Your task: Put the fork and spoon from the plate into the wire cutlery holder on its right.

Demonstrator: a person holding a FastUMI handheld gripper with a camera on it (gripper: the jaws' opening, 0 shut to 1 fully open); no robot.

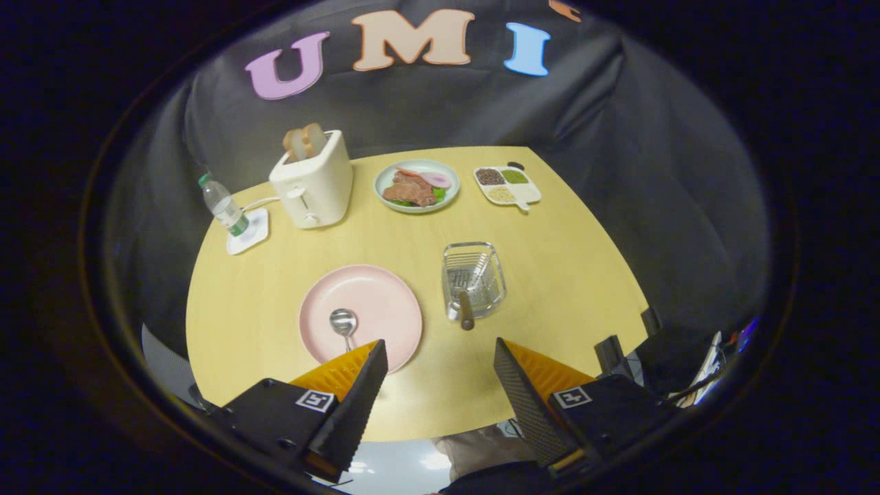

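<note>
Your gripper was hanging above the near edge of the yellow table with its fingers spread wide apart and nothing between them, just bare tabletop in the gap. So the claw was released, holding nothing.

The spoon was lying on the pink plate, bowl pointing away from you, and its handle ran down behind your left finger, so you couldn't see the end of it. The plate sat just ahead of that left finger.

The fork was already in the wire cutlery holder, to the right of the plate. Its tines sat inside the basket and the dark handle stuck out over the near rim toward you. The holder was a bit ahead of the gap between your fingers, closer to the right one.

Further back you had a cream toaster with bread slices sticking out the top, a water bottle on a white coaster to its left, a pale green plate of food in the middle, and a divided dish with three kinds of grains or beans off to the right.

As for writing, the bottle's label was way too small to make out. Each finger base carried a square black and white marker tag, just a pattern and no words.
</note>
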